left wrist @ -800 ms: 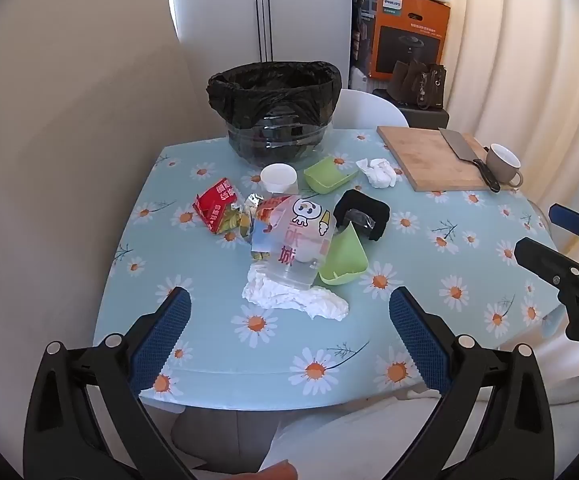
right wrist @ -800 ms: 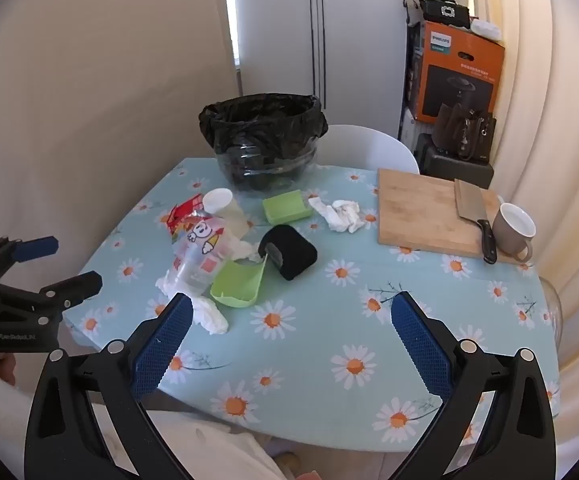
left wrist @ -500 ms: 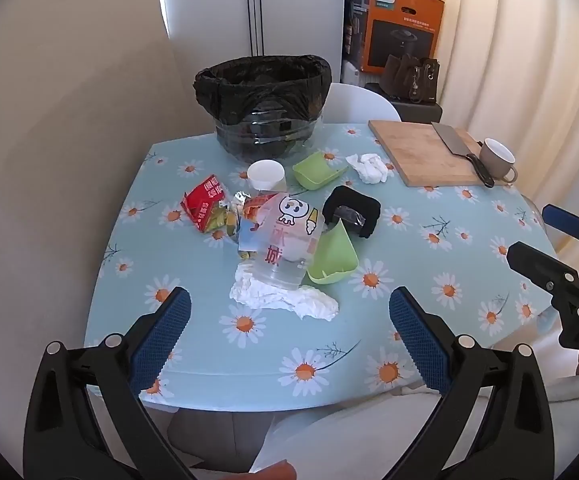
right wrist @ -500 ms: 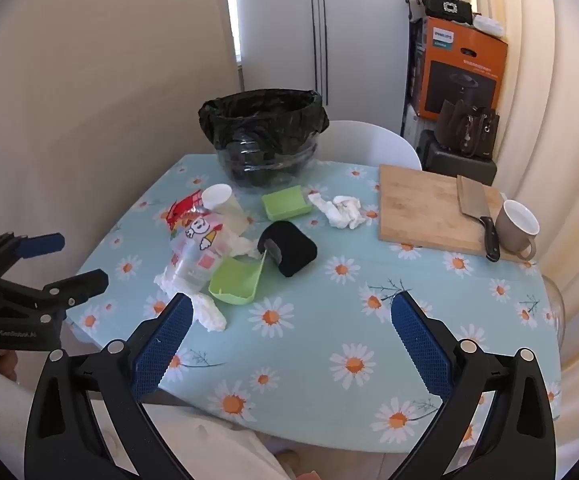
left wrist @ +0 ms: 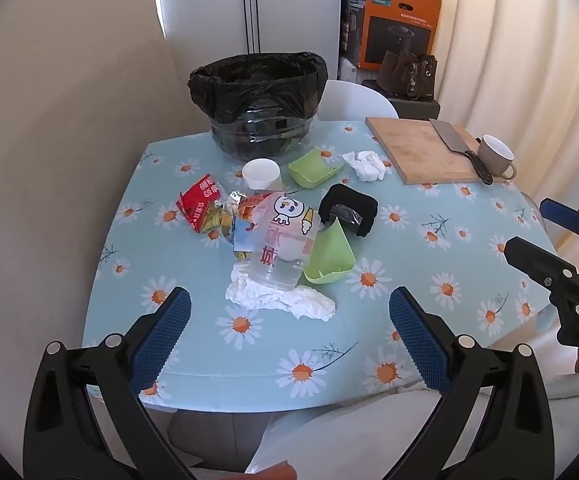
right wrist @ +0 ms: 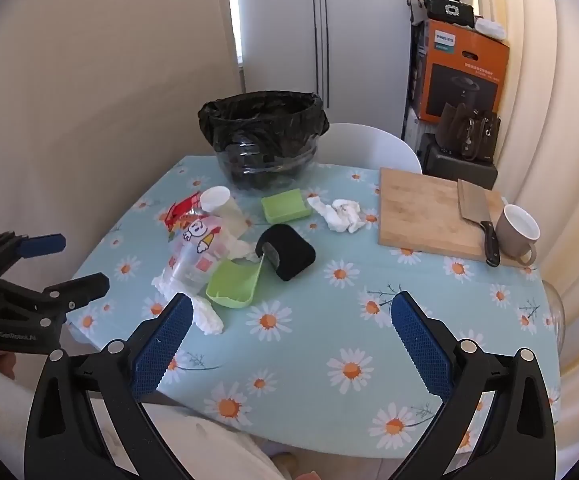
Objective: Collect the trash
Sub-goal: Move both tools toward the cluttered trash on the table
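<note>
Several pieces of trash lay heaped near the middle of a daisy-print table point(left wrist: 409, 240): a clear plastic cup point(left wrist: 283, 248) printed with a cartoon figure lay on its side atop a crumpled white tissue point(left wrist: 285, 300), with a red snack wrapper point(left wrist: 199, 200) and other crushed packets just to its left. A green plastic tray point(left wrist: 331, 256) leaned against the cup's right side, touching a black roll point(left wrist: 349, 210) behind it. Farther back sat a white paper cup point(left wrist: 260, 173), a second green tray point(left wrist: 314, 168) and a wad of white tissue point(left wrist: 365, 165). A bin lined with a black bag point(left wrist: 259, 108) stood at the table's far edge, just behind the paper cup.

The left gripper point(left wrist: 289, 320) hovered over the near edge of the table, its blue-padded jaws spread wide and holding nothing, the tissue and cup ahead of it. The right gripper point(right wrist: 291, 324) hung to the right of the heap, its jaws likewise wide apart and empty above bare tablecloth.

At the table's far right corner a wooden cutting board point(right wrist: 421, 212) carried a cleaver point(right wrist: 475, 216), with a grey mug point(right wrist: 515, 236) resting just beside the blade's handle. A white chair point(right wrist: 369, 146) stood behind the table, and an orange appliance box point(right wrist: 465, 76) with a brown handbag point(right wrist: 469, 132) in front of it stood beside pale curtains point(right wrist: 549, 120).
</note>
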{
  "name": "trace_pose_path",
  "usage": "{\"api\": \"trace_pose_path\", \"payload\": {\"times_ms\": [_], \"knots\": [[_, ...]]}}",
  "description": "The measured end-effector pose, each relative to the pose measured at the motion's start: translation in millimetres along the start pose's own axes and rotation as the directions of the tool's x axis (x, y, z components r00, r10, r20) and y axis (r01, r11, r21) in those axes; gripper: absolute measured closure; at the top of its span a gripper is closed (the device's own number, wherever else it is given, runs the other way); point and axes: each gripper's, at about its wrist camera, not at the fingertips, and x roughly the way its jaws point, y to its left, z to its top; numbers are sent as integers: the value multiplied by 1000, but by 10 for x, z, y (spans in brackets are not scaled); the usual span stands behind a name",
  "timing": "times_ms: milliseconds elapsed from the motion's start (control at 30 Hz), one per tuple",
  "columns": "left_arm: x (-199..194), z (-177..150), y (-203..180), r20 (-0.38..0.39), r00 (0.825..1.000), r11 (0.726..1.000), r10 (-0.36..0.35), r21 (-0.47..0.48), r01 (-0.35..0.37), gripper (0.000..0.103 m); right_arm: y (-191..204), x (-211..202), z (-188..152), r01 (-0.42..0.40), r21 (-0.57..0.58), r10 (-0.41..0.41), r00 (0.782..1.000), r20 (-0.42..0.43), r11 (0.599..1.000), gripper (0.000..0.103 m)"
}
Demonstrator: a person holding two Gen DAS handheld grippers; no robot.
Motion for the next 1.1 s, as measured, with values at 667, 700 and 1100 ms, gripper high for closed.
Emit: {"api": "trace_pose_path", "payload": {"times_ms": [667,700,1100], "knots": [[-6,-6,-52,-5,1000,1000,-9,10,9,6,20,22,14,-12,-18,12,1000,4,1000,8],[-3,-7,-50,-6,1000,1000,-10,10,10,6,15,22,14,-14,-17,14,1000,5,1000,8],[14,-8,-41,-3,1000,1000,2,1,-2,6,48,62,37,-21,-22,21,1000,-6,1000,8]]}}
